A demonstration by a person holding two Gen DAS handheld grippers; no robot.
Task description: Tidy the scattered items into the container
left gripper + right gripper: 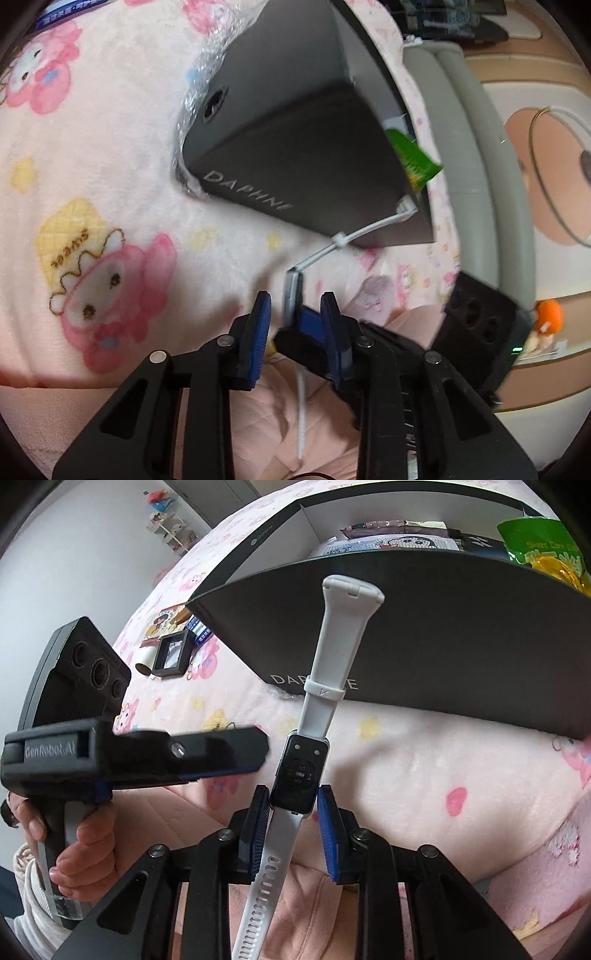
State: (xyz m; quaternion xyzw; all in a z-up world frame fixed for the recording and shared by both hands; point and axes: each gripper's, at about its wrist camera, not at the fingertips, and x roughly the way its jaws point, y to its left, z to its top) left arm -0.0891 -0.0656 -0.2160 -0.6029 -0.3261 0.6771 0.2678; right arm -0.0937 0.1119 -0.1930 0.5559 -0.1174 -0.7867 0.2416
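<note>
A smartwatch (300, 770) with a black body and white strap stands upright in the air, and my right gripper (293, 794) is shut on its lower body. In the left wrist view the watch (291, 295) shows edge-on just ahead of my open left gripper (295, 299), with a finger of the right gripper (306, 332) beside it. The left gripper (255, 753) reaches in from the left and stops just short of the watch. Behind stands the black "DAPHNE" box (443, 638) (295, 147), which holds a green snack bag (539, 546) (413, 162) and other items.
A pink cartoon-print blanket (110, 184) covers the bed. Left of the box lie a small black frame case (171, 653), a picture card (166, 622) and a blue pack (199, 629). A grey padded rail (472, 147) runs behind the box. A hand (85, 845) holds the left gripper.
</note>
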